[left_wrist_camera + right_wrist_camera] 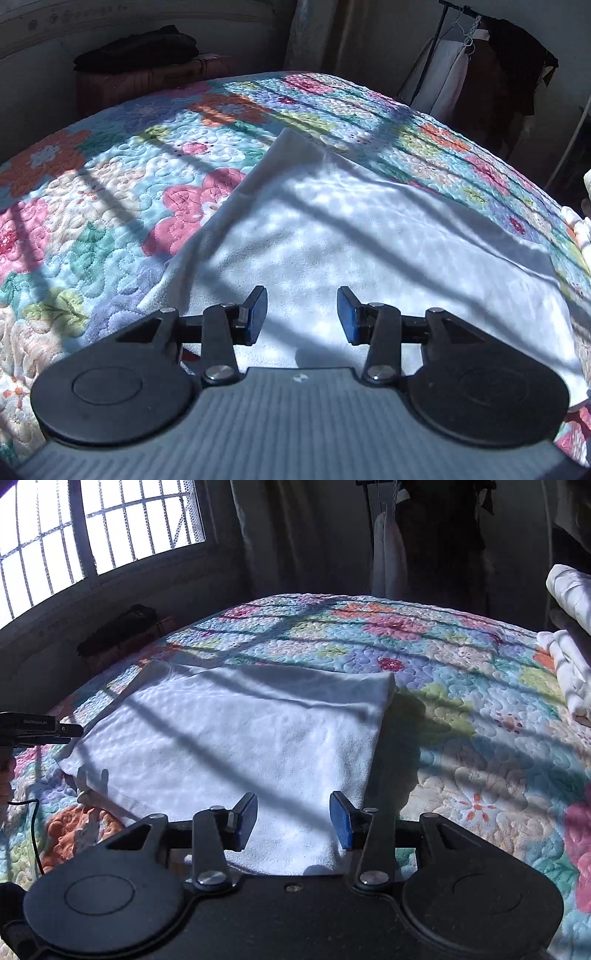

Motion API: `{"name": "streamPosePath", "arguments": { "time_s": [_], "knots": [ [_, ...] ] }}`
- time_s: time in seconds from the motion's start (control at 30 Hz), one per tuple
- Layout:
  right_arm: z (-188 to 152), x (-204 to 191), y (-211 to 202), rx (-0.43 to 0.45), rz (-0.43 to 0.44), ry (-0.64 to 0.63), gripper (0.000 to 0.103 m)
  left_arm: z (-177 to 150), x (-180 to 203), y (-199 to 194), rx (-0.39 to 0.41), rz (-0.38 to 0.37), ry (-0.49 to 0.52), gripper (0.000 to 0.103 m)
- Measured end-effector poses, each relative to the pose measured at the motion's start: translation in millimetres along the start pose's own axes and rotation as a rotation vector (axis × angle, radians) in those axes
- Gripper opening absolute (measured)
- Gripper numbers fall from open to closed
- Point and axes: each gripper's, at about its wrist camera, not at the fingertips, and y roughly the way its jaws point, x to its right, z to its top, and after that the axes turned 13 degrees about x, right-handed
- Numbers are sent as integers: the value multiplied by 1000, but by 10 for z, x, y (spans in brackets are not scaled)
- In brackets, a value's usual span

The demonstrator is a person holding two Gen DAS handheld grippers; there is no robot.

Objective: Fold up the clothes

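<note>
A white cloth [369,236] lies flat and folded on a flowered quilt [92,206]. My left gripper [302,314] is open and empty, hovering just over the cloth's near edge. In the right wrist view the same white cloth [236,734] lies ahead, and my right gripper [293,821] is open and empty above its near right corner. The left gripper's body [33,729] shows at the left edge of that view, beside the cloth's left corner.
Folded white items [569,672] lie at the quilt's [461,686] right side. A dark garment on a wooden chest [140,70] stands beyond the bed. Clothes hang on a rack [480,74] at the back right. A barred window [92,528] is at the back left.
</note>
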Motion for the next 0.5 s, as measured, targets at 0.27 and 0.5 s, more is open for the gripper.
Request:
{"name": "streamPosePath", "arguments": {
  "time_s": [0.27,0.5],
  "knots": [
    [-402,-85,545,-146,-53,-98,49,-358,-33,214,-62,49,118,41],
    [-475,50,456,-157,-57,-62,49,-387,-79,185,-44,52,117,42]
  ]
}}
